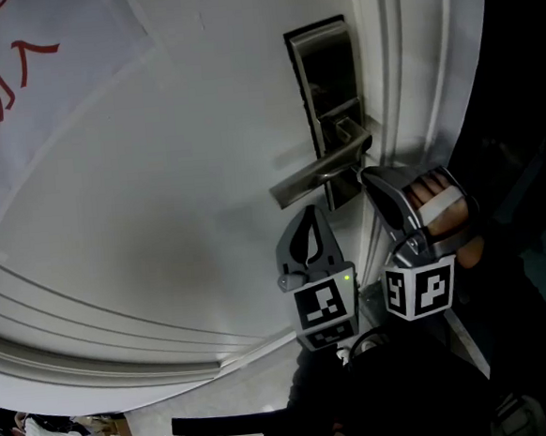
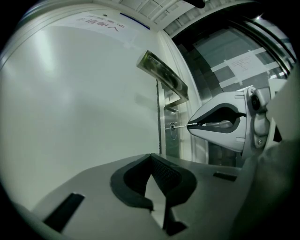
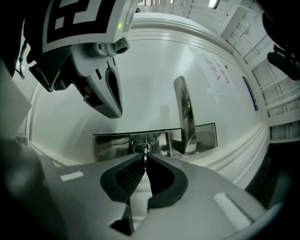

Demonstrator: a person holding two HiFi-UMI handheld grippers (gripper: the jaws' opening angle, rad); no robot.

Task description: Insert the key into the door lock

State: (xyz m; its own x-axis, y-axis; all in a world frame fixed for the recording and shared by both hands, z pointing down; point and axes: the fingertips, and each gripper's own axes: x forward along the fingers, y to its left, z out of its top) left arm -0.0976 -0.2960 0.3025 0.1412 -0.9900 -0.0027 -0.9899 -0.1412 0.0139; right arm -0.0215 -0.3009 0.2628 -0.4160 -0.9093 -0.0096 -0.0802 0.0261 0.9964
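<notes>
White door (image 1: 194,171), steel lock plate (image 1: 325,72)

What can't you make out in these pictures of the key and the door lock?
1. Head view: the keyhole, hidden behind the door handle and right gripper.
2. Right gripper view: the key, its head covered by the shut jaws.
3. Left gripper view: how deep the key sits, too small.
4. Head view: the sign, its red print cut off by the left edge.

Seemingly an office building: a white door (image 1: 178,201) bearing a printed notice (image 1: 47,98), glazed partition (image 2: 234,61) beside.
</notes>
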